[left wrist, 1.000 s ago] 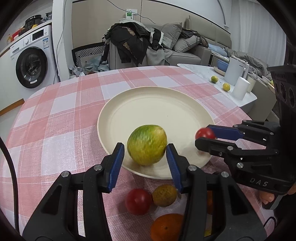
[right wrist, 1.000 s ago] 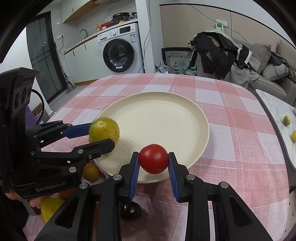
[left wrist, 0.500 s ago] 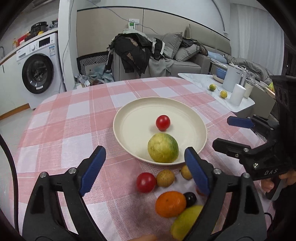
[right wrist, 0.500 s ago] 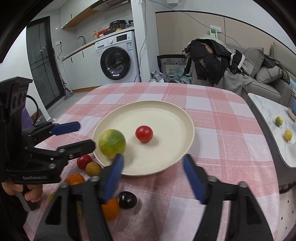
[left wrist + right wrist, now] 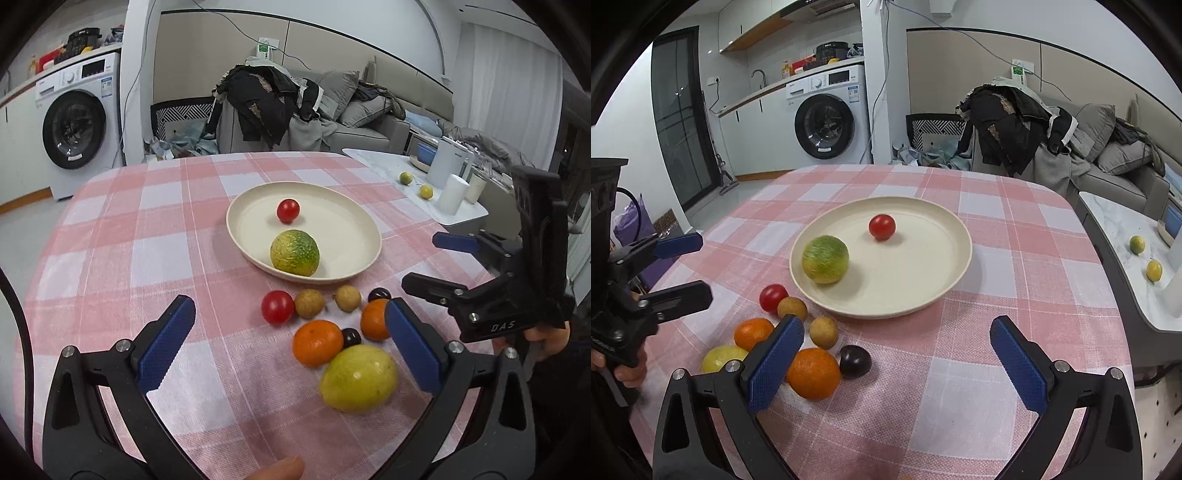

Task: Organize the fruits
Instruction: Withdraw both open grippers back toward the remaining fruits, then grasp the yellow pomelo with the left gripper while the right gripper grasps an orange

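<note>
A cream plate [image 5: 343, 225] [image 5: 923, 288] on the pink checked cloth holds a green-yellow citrus [image 5: 294, 253] [image 5: 824, 259] and a red tomato [image 5: 288, 210] [image 5: 882, 227]. In front of the plate lie a second tomato [image 5: 277, 306] [image 5: 773, 297], two brown longans [image 5: 309, 303] [image 5: 792, 308], two oranges [image 5: 317, 342] [image 5: 813, 373], dark plums [image 5: 855, 362] and a yellow lemon [image 5: 359, 378] [image 5: 718, 359]. My left gripper [image 5: 291, 345] is open and empty above the loose fruit. My right gripper [image 5: 897, 365] is open and empty, right of the pile.
A white side table [image 5: 413, 184] to the right carries two small citrus, a jug and cups. A washing machine [image 5: 831, 118] and a sofa with piled clothes [image 5: 273, 107] stand behind the table. The table edge drops off on the right.
Both grippers opened, left the citrus and the tomato on the plate, and pulled back toward me. The loose fruit pile has come into fuller view.
</note>
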Tool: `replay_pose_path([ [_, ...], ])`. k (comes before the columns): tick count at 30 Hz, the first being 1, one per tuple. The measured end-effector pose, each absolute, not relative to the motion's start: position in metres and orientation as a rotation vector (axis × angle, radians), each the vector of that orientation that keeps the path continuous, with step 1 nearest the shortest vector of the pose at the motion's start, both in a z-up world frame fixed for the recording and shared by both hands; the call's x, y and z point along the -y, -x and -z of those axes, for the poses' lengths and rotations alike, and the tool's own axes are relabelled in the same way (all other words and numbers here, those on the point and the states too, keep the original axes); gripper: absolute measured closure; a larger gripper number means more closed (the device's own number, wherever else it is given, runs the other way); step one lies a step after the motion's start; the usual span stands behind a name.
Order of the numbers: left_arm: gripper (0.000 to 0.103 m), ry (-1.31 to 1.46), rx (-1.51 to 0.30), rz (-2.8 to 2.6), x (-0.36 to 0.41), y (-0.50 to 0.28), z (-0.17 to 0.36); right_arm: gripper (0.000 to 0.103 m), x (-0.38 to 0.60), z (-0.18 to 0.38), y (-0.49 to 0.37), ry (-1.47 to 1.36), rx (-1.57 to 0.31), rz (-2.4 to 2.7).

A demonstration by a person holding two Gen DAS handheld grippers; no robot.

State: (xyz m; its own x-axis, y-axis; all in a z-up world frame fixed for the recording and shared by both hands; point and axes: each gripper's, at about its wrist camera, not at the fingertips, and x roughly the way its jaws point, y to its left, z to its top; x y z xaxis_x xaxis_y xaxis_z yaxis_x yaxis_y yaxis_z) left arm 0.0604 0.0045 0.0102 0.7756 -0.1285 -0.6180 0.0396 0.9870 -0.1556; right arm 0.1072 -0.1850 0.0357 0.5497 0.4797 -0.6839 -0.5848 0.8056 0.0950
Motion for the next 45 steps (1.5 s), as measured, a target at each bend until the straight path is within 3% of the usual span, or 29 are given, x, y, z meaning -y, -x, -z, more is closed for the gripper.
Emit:
replay_pose_path([
  [42,0.001,0.031,-0.727,0.081,0.033,-0.043,0.021,0.001,0.155,-0.001,-0.074,0.321,-0.881,-0.698],
  [45,0.001,0.031,-0.720,0.080,0.032,-0.042,0.021,0.009,0.154,-0.002,-0.074,0.311,-0.884,-0.717],
])
